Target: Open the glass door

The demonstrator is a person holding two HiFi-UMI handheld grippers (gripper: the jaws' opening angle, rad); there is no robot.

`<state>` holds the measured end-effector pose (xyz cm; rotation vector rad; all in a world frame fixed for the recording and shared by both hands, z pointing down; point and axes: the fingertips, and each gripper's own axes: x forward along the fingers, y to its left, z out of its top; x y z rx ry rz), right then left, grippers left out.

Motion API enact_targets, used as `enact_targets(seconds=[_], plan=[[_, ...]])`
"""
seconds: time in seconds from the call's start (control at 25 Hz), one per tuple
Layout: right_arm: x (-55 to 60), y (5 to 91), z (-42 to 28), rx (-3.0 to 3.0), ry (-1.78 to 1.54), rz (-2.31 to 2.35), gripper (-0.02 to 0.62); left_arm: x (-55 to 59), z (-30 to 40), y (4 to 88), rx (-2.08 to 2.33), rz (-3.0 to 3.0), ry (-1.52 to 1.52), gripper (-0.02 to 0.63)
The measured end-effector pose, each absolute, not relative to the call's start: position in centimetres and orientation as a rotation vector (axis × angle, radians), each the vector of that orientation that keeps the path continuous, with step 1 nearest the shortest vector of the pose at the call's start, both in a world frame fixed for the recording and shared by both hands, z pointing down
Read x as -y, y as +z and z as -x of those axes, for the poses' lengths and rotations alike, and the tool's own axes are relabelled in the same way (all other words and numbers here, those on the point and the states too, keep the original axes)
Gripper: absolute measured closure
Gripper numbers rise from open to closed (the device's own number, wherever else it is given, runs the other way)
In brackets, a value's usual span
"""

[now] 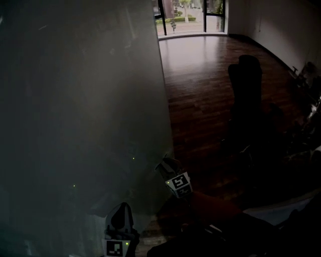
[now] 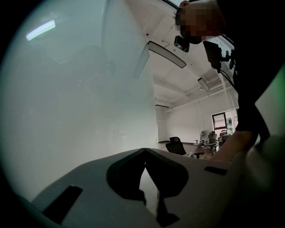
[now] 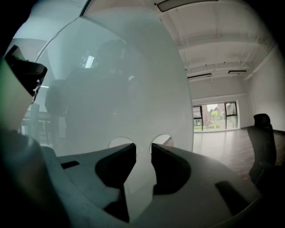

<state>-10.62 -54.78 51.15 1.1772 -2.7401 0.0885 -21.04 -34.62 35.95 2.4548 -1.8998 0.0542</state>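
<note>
The glass door [image 1: 75, 100] fills the left half of the head view as a frosted, grey-green sheet. It stands upright with its long axis vertical, and its free edge is on the right, running down the frame to meet the right gripper [image 1: 164, 162]. Only the right gripper view shows two round holes [image 3: 121, 141] cut through the pane close to that edge. One jaw tip sits in front of each hole, and the strip of glass between the holes fills the narrow gap, so the pads look closed on it. The head view shows none of this, only the gripper's nose at the door's edge. The left gripper [image 1: 122, 207] sits nearer and further left, against the pane's face. Its own view shows the jaw tips meeting in a point with nothing between them. That view alone also shows the person [image 2: 249, 89] leaning over from the upper right, and the ceiling lights. To the right of the door, the head view shows a wooden floor [image 1: 200, 75] reaching a far window [image 1: 188, 15], with a black office chair [image 1: 246, 80] standing on it. The only print in view is the black-and-white square pattern on each gripper's marker cube [image 1: 179, 184] (patterns, not words).
</note>
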Motion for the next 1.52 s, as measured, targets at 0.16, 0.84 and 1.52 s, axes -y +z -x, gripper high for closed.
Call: enact_targets(seconds=[0.16, 0.84, 1.52], plan=[[55.7, 52.2, 11.9, 2.731, 0.101, -1.231, 0.502, 35.5, 20.9, 36.1, 1.850, -2.495, 0.044, 0.600], [58.3, 53.9, 13.3, 2.700, 0.116, -1.311, 0.500, 39.3, 20.5, 37.4, 1.596, -2.668, 0.024, 0.600], [60.6, 53.9, 16.5, 2.777, 0.125, -1.177, 0.500, 42.0, 22.1, 36.7, 1.629, -2.653, 0.015, 0.600]])
